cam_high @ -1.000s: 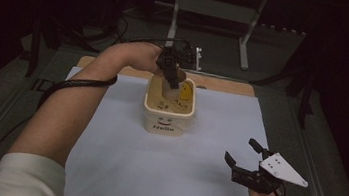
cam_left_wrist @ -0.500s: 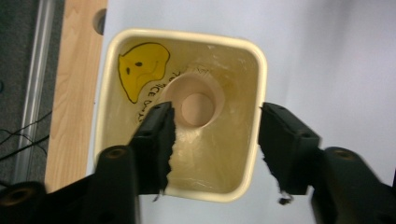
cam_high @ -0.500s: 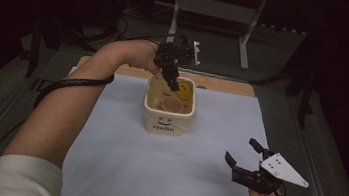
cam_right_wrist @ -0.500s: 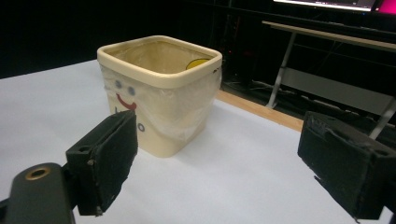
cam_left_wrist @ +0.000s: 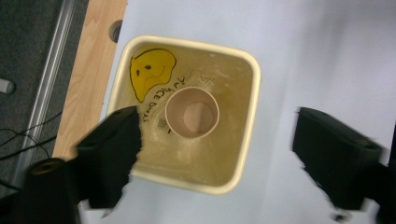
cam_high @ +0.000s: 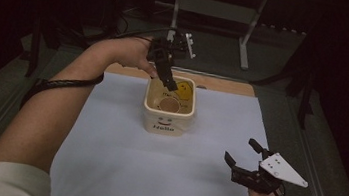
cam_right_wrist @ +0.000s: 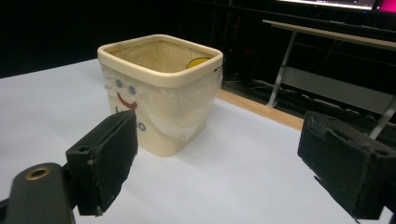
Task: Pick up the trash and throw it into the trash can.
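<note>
"Hello" on the bin (cam_high: 167,122) front, perhaps "Have a nice day" inside

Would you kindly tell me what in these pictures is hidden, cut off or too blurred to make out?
- Bin interior, right gripper view: the near wall hides the paper cup lying inside.
- Lettering on the bin front, right gripper view: partly covered by that gripper's own jaw.
- Writing beside the yellow face, left gripper view: blurred under the wrinkled plastic liner.
- Left gripper, high view: dark and small, so the jaw gap is unclear there.
- Right gripper, high view: its hand is cut by the bottom edge.
</note>
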Action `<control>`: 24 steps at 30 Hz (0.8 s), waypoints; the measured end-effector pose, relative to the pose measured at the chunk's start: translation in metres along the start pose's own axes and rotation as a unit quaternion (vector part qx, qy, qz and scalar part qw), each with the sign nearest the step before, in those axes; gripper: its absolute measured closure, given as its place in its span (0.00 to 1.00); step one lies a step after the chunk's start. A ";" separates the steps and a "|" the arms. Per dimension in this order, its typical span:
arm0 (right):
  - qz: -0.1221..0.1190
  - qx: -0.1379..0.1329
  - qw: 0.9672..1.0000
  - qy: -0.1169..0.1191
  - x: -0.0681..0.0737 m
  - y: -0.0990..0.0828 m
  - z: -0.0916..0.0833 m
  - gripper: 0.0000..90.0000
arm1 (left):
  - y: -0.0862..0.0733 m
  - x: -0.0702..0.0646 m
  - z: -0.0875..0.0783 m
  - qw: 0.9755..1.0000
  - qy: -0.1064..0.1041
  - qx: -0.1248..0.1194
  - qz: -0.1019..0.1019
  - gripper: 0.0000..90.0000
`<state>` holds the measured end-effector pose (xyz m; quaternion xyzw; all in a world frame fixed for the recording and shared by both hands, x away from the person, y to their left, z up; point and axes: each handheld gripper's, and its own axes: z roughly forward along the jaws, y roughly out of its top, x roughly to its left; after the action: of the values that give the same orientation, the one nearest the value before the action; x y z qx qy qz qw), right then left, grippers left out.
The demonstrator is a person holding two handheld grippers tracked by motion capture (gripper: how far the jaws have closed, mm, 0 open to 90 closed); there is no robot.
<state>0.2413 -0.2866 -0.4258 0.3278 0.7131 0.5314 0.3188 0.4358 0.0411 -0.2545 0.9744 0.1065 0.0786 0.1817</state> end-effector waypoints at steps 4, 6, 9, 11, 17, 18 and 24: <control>-0.001 0.001 1.000 0.001 0.000 0.000 0.000 0.13 | -0.008 -0.001 -0.004 1.000 -0.006 -0.001 -0.010 0.04; -0.001 0.001 1.000 0.001 0.000 0.000 0.001 0.13 | -0.012 0.000 -0.007 1.000 -0.003 -0.006 -0.019 0.04; 0.001 0.001 1.000 0.001 0.000 0.000 0.000 0.13 | -0.021 -0.002 -0.010 0.999 0.001 -0.019 -0.030 0.03; 0.001 0.001 1.000 0.000 0.000 0.000 0.000 0.13 | -0.026 -0.002 -0.013 0.999 0.005 -0.026 -0.033 0.03; 0.001 0.002 1.000 0.001 0.001 0.000 0.001 0.13 | -0.046 -0.009 -0.018 0.998 0.028 -0.035 -0.049 0.03; 0.001 0.002 1.000 0.001 0.002 0.000 0.000 0.13 | -0.049 -0.010 -0.020 0.998 0.023 -0.041 -0.052 0.03; 0.000 0.001 1.000 0.001 0.003 0.001 0.000 0.13 | -0.065 -0.016 -0.027 0.996 0.021 -0.055 -0.069 0.03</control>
<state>0.2400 -0.2842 -0.4256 0.3279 0.7139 0.5309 0.3178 0.4037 0.1056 -0.2555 0.9513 0.1732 0.0924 0.2375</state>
